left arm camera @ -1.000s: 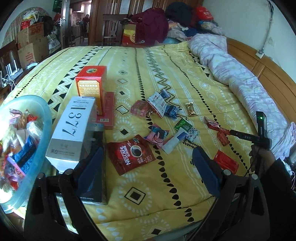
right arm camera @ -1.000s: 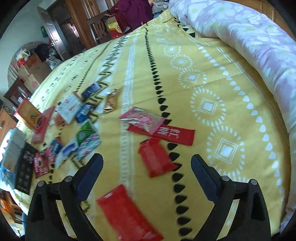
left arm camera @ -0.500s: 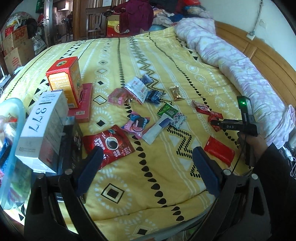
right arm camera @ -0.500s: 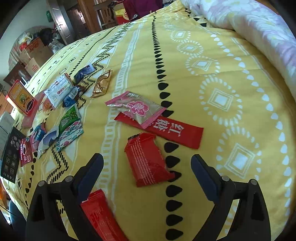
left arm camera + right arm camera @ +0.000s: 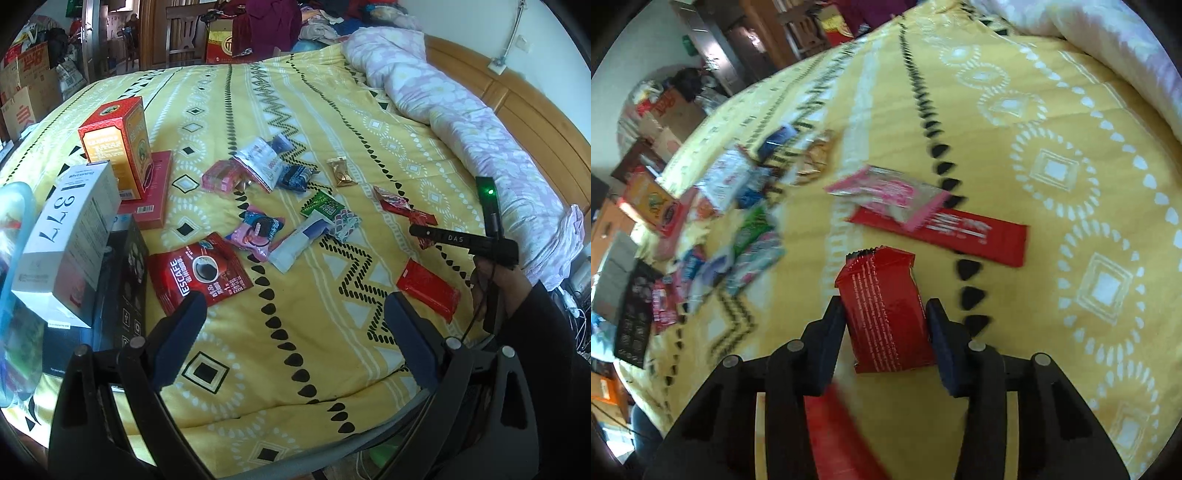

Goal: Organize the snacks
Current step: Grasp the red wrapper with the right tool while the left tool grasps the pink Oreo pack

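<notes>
A small red snack packet [image 5: 886, 314] lies on the yellow bedspread [image 5: 1052, 110] between the pads of my right gripper [image 5: 884, 325]. The jaws are closing and both pads touch the packet's sides. Just beyond it lie a long red packet [image 5: 979, 236] and a pink packet [image 5: 890, 192] overlapping it. A blurred red packet [image 5: 834, 435] shows under the gripper. My left gripper [image 5: 295, 325] hangs open over bare bedspread, nothing between its fingers, near a red Nescafe sachet [image 5: 201, 271]. Several more snack packets [image 5: 291, 221] are scattered mid-bed.
At the left stand a white box [image 5: 70, 236], a black box [image 5: 122, 295], a red-orange box [image 5: 118, 147] and a blue tub [image 5: 14, 221]. A rolled pink quilt [image 5: 461, 110] lies along the wooden headboard [image 5: 524, 107]. A person's hand [image 5: 495, 280] holds the right tool.
The right gripper sank onto the small red packet and its jaws closed in from wide apart to the packet's sides. The left gripper drifted slightly, its view shifting right over the bed.
</notes>
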